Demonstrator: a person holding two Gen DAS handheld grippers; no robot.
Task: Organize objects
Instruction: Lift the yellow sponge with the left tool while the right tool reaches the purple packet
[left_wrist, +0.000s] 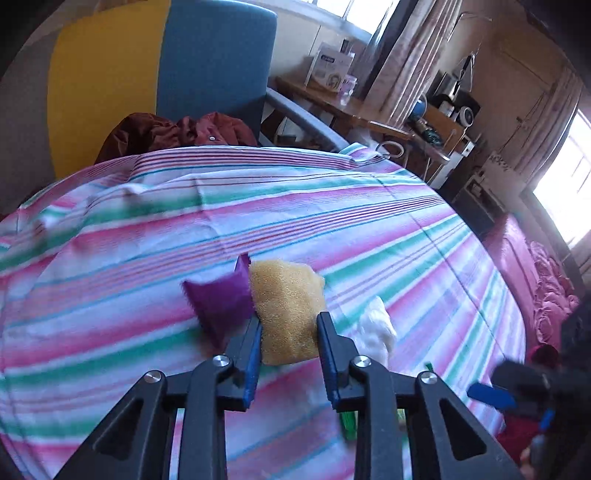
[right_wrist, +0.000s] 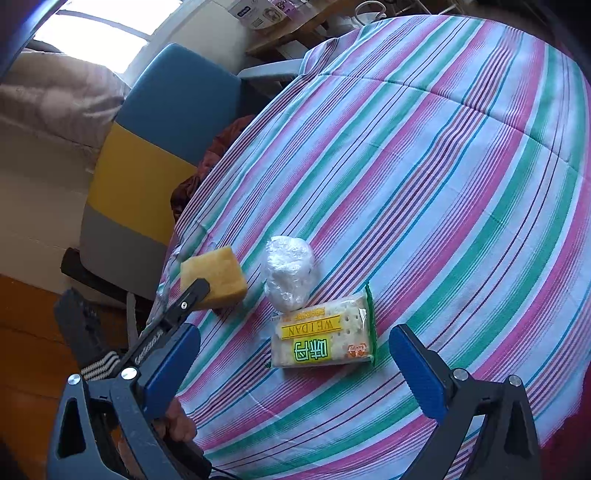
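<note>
The yellow sponge (left_wrist: 288, 314) sits pinched between the pads of the left gripper (left_wrist: 290, 334), near the striped cloth's (left_wrist: 332, 206) near-left edge, touching a purple pouch (left_wrist: 219, 301). Being soft, it may squirm loose or drag that pouch along. The right gripper (right_wrist: 295, 363) hangs wide open around the cracker packet (right_wrist: 325, 341), gripping nothing.

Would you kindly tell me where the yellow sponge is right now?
The yellow sponge sits between the left hand-held gripper fingers, beside the purple pouch, left of the white wrapped bundle in the right wrist view.
</note>
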